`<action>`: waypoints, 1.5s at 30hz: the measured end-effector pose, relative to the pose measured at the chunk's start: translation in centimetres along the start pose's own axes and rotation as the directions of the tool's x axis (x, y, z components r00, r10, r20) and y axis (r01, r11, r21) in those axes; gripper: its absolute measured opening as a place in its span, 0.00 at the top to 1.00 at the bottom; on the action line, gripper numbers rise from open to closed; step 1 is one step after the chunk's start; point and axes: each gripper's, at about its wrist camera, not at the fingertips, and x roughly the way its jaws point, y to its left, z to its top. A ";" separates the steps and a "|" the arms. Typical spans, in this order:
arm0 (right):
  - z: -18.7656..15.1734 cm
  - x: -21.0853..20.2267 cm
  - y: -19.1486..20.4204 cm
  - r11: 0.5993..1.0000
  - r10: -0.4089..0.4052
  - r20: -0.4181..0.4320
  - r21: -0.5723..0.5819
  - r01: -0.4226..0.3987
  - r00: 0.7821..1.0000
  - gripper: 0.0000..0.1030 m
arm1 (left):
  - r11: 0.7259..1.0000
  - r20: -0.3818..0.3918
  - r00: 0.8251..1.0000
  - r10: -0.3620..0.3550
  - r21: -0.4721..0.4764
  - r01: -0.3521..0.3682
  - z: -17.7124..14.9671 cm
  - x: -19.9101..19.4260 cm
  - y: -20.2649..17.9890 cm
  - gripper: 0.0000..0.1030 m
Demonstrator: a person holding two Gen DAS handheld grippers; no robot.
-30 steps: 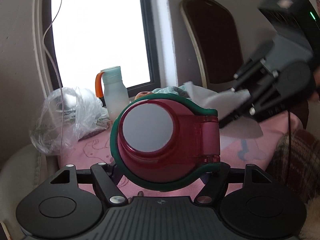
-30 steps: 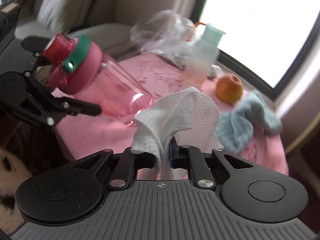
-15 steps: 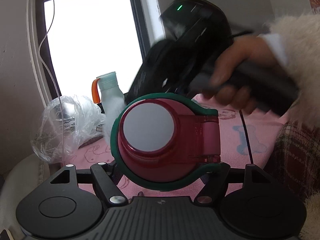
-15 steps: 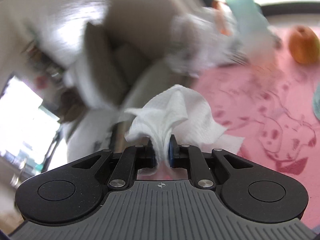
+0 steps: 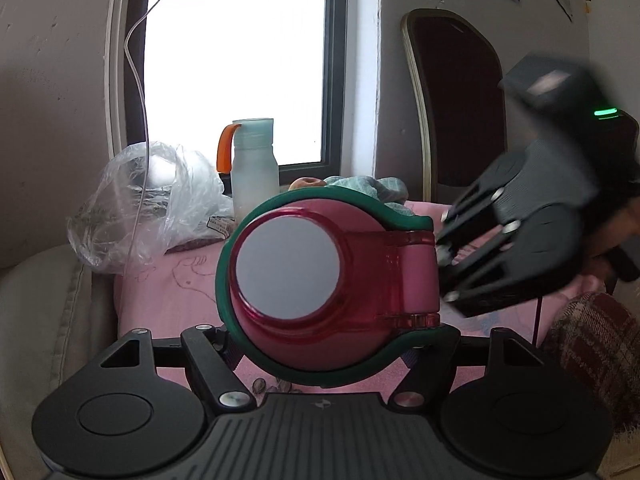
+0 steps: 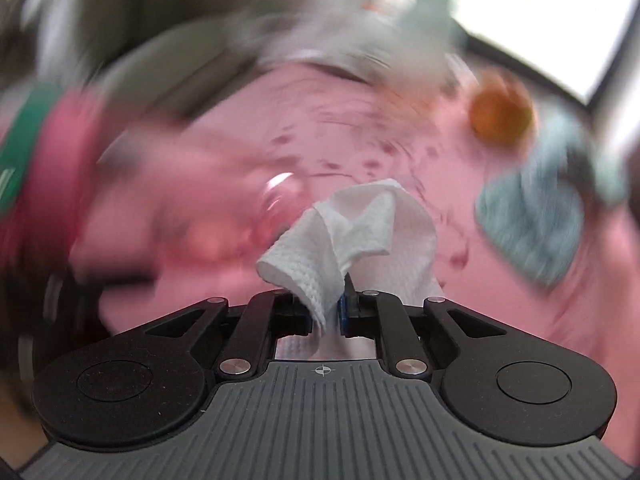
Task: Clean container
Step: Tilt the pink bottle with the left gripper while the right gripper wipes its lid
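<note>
My left gripper (image 5: 320, 346) is shut on a pink bottle (image 5: 288, 272). The bottle's red lid with its green ring faces the left wrist camera and hides the fingertips. In the right wrist view the bottle (image 6: 80, 168) is a blur at the left. My right gripper (image 6: 326, 312) is shut on a crumpled white paper towel (image 6: 360, 220) that stands up from between the pads. From the left wrist view the right gripper (image 5: 442, 248) hangs just right of the lid's hinge, pointing down toward the bottle's side. The towel is hidden there.
A pink patterned cloth (image 5: 168, 288) covers the table. At the back stand a frosted bottle with an orange strap (image 5: 256, 168) and a clear plastic bag (image 5: 152, 200). An orange fruit (image 6: 500, 116) and a teal rag (image 6: 532, 224) lie at the right. A dark chair (image 5: 456, 100) stands behind.
The right gripper swung across behind the bottle's lid, then back to its right side and lower. It kept the towel. The left gripper rolled a little with the bottle.
</note>
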 end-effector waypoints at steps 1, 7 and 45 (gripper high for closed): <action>0.1 -1.3 0.9 0.997 0.006 0.048 -0.080 -0.002 0.999 0.86 | 1.000 -0.001 1.000 -0.001 0.002 0.001 0.0 0.0 0.0 0.33; 1.4 -5.2 4.5 0.894 -0.010 0.181 -0.439 0.090 0.983 0.86 | 1.000 -0.008 1.000 -0.004 0.023 0.004 0.1 0.1 0.0 0.33; 7.8 -1.4 -1.6 0.914 0.351 0.168 0.153 -0.376 0.921 0.85 | 0.994 -0.017 1.000 0.021 0.105 -0.019 -0.1 -0.5 -1.4 0.32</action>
